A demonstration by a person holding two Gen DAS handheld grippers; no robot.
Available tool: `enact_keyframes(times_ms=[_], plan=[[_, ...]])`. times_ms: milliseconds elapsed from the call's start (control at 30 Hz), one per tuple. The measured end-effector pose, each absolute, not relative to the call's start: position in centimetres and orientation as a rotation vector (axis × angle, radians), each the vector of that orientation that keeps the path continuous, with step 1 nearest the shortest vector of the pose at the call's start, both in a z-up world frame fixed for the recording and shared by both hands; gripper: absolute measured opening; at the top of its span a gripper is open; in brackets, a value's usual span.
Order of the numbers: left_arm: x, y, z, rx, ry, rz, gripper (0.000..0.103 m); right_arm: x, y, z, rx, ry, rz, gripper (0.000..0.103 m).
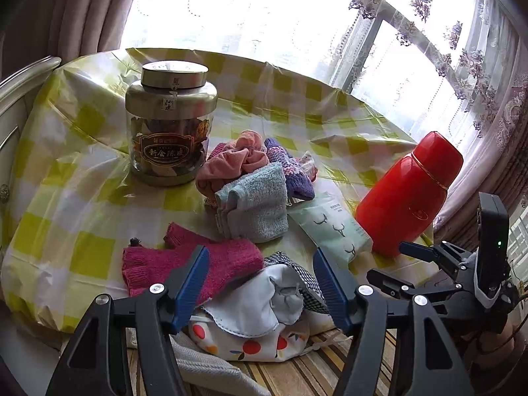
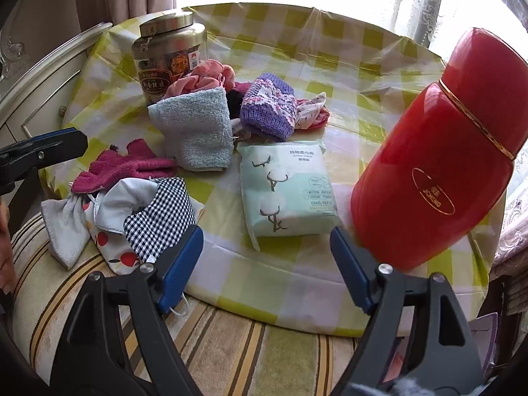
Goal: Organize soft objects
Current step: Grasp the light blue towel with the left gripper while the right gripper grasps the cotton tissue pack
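Observation:
Soft things lie on a checked yellow tablecloth (image 1: 82,151): a magenta knit glove (image 1: 227,260), a folded pale blue towel (image 1: 260,204), pink cloth (image 1: 231,161), a purple knit piece (image 2: 267,112) and a heap of white, gingham and fruit-print cloth (image 1: 257,310) hanging over the table's near edge. My left gripper (image 1: 260,280) is open, its fingers on either side of that heap, above it. My right gripper (image 2: 265,257) is open and empty, low at the table's front edge, near the tissue pack (image 2: 287,188). It also shows in the left wrist view (image 1: 392,264).
A glass jar with a metal lid (image 1: 171,122) stands at the back left. A red thermos (image 2: 442,165) stands at the right, close to my right gripper's right finger. A striped chair cushion (image 2: 231,346) lies below the table edge. Curtains and a window are behind.

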State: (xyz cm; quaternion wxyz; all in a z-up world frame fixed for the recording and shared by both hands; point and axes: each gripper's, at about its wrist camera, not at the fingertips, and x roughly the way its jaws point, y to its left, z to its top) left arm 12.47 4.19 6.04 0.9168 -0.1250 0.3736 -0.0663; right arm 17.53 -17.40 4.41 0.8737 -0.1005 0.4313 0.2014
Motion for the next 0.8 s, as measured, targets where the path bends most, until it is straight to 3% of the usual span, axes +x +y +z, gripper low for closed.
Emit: enact_keyframes(times_ms=[800], plan=[[24.6,3.5,1.9,-0.172,0.956,-0.116,0.067,24.8,-13.9,0.2,-0.327,0.923,0.401,0.084]])
